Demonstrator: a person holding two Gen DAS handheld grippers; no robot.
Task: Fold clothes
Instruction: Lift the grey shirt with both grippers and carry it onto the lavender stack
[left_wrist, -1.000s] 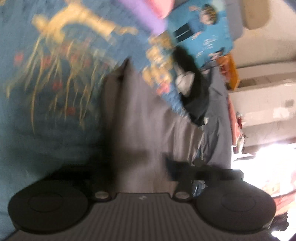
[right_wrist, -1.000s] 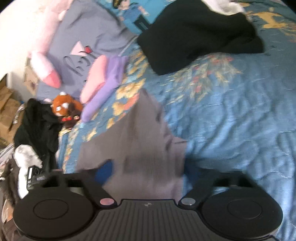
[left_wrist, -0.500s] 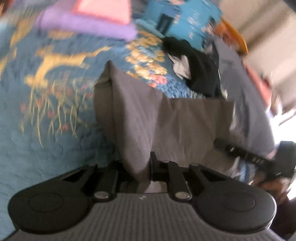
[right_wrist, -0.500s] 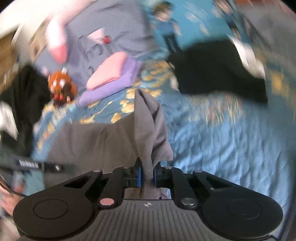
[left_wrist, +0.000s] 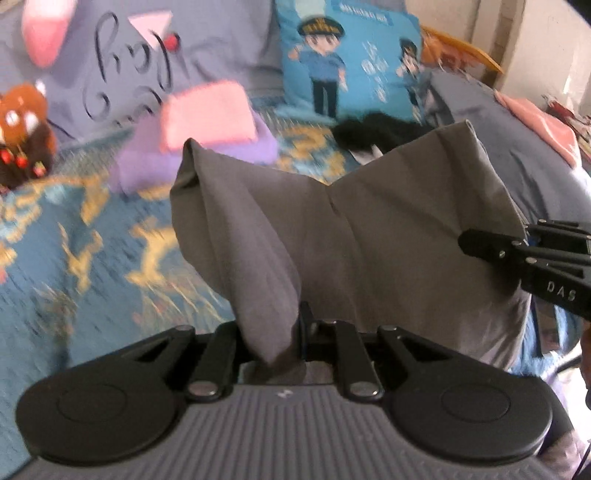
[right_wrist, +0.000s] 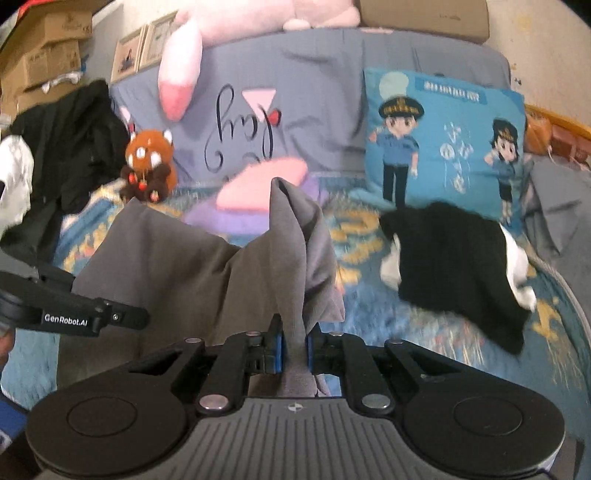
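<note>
Cloth (left_wrist: 332, 236) is pinched at two corners, one in the left claw (left_wrist: 284, 339), one in the right claw (right_wrist: 293, 347), hanging above the bed (right_wrist: 443, 325). Keep the top edge taut and level before laying it down short of the folded pile (left_wrist: 199, 125).

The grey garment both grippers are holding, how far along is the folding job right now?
Done: a pink piece lies folded on a purple one near the pillows. In hand: the left gripper and right gripper are each shut on a bunched edge of the grey garment, stretched between them above the blue bedspread, unfolded. Left: folding it, then apparently the crumpled black garment.
</note>
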